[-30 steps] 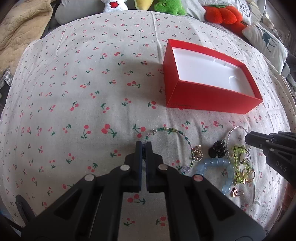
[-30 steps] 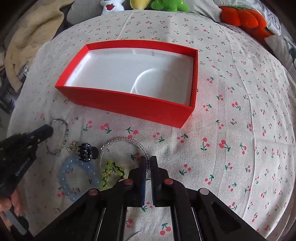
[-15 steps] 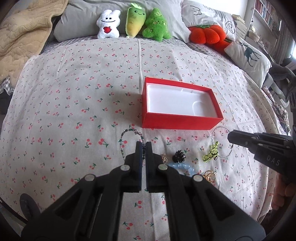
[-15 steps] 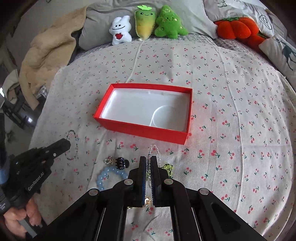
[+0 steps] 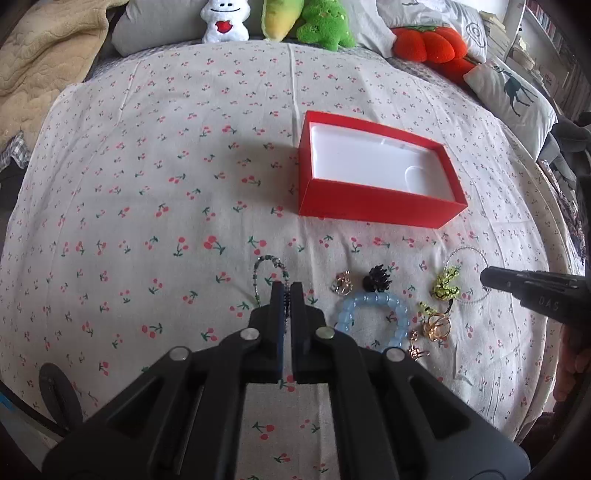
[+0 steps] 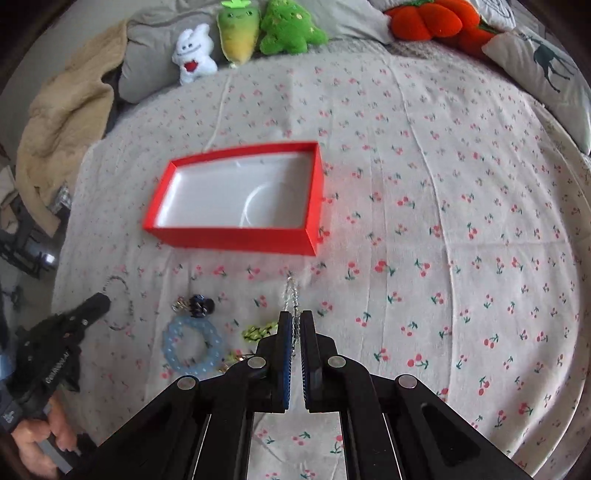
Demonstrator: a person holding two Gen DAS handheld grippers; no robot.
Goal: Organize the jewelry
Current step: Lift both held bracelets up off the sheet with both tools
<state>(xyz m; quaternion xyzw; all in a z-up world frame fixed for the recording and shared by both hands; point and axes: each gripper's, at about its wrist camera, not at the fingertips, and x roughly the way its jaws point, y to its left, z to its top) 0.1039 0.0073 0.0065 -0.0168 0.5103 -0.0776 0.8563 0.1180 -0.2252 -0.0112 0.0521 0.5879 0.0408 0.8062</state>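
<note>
An open red box (image 5: 373, 208) with a white inside lies on the cherry-print bedspread; it also shows in the right wrist view (image 6: 236, 236). My left gripper (image 5: 286, 290) is shut on a green bead bracelet (image 5: 267, 267) and holds it above the cloth. My right gripper (image 6: 294, 319) is shut on a clear bead bracelet (image 6: 291, 291) that hangs from its tips. On the cloth lie a light blue bead bracelet (image 5: 373, 308), a black hair clip (image 5: 377, 278), a small silver ring (image 5: 341, 284), a yellow-green charm (image 5: 447, 284) and gold rings (image 5: 436, 326).
Plush toys (image 5: 321, 22) and pillows (image 5: 511, 86) line the far edge of the bed. A beige blanket (image 5: 40, 55) is bunched at the far left. The bed's edge drops off at the right and near sides.
Both grippers rose from the cloth with their bracelets, then came a little lower and closer to the box. The clear bracelet has left the yellow-green charm behind on the cloth.
</note>
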